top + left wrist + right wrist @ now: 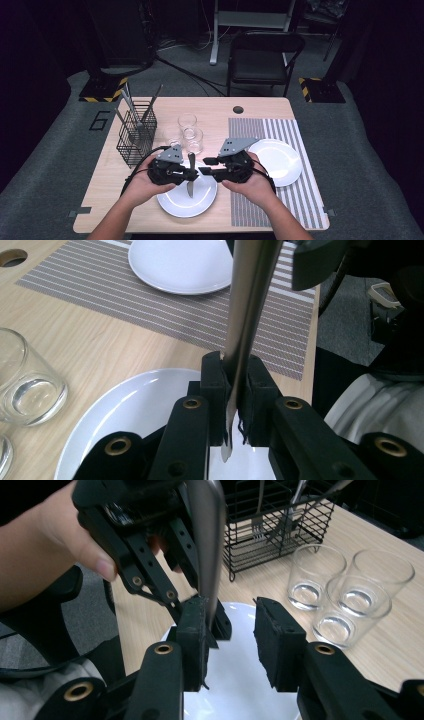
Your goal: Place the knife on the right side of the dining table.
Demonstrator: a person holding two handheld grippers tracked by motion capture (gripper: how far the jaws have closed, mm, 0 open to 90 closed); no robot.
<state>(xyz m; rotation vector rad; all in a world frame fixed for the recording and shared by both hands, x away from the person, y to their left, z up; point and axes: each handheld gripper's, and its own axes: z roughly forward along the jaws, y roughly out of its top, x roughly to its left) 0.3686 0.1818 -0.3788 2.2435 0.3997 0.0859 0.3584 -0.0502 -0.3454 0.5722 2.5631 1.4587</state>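
Note:
A steel table knife (191, 186) hangs over the near white plate (187, 204), and my left gripper (193, 174) is shut on it near mid-length. In the left gripper view the knife (247, 305) stands clamped between the two black pads of my left gripper (235, 390), above the plate (135, 410). My right gripper (205, 168) faces it from the right, close to the knife. In the right gripper view, the right gripper (235, 635) stands open with a bare gap between its pads, and the knife (207, 540) rises just past its left pad.
Three empty glasses (191, 136) stand behind the plate, and a black wire cutlery basket (136, 135) with utensils is at the left. A second white plate (280, 160) lies on the striped placemat (300, 200) at the right. A black chair (262, 60) stands beyond the table.

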